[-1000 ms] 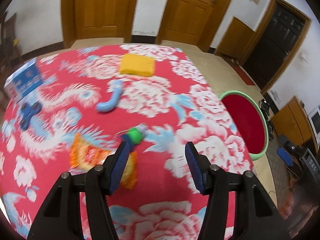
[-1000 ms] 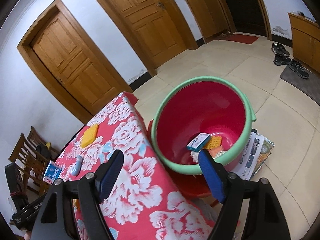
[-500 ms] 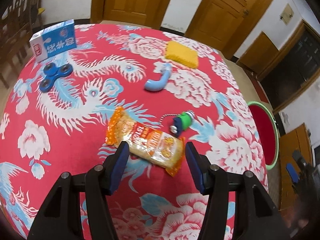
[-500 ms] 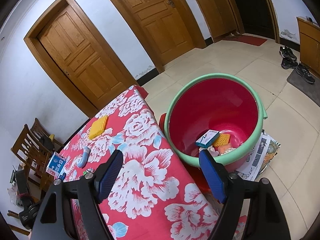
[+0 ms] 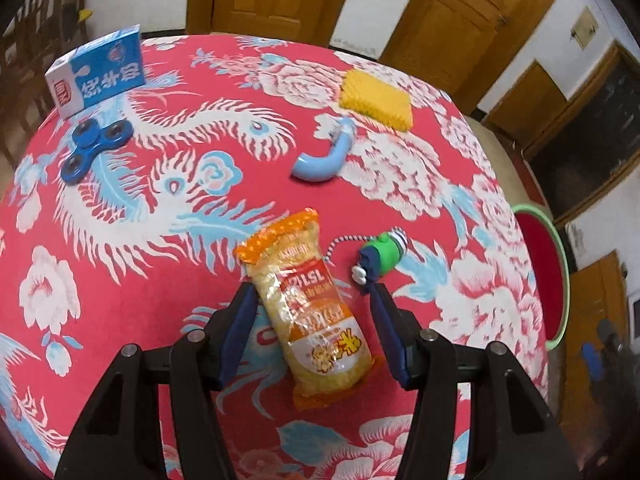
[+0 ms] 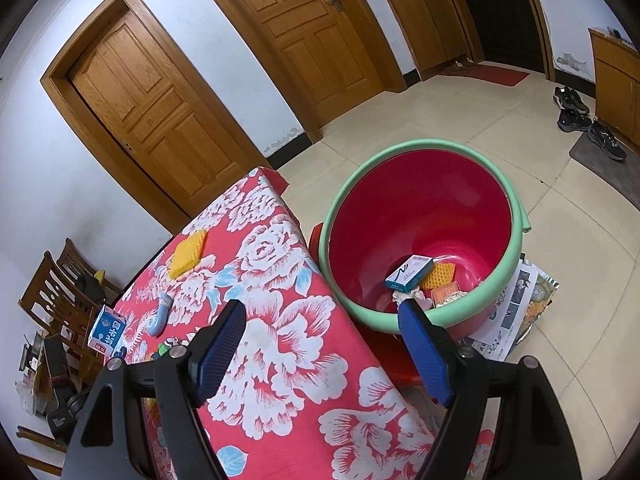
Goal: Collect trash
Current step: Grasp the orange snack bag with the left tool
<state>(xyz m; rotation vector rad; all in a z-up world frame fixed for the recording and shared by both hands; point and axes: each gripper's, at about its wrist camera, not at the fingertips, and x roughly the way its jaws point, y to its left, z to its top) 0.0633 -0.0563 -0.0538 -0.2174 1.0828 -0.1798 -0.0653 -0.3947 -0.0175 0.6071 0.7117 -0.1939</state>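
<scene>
Red floral tablecloth [image 5: 120, 280], lower centre of frame: snack packet [image 5: 312, 312] lying lengthwise between the half-open, empty left gripper [image 5: 312, 300]; advise squaring jaws across its width, avoiding the green keychain toy [image 5: 380, 260].

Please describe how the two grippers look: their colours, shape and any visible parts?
The left gripper and the right gripper look alike: black angular plastic frames with round silver bolts, and two flat, dark blue fingers each. No cables, markings, hands or sleeves are visible.
</scene>
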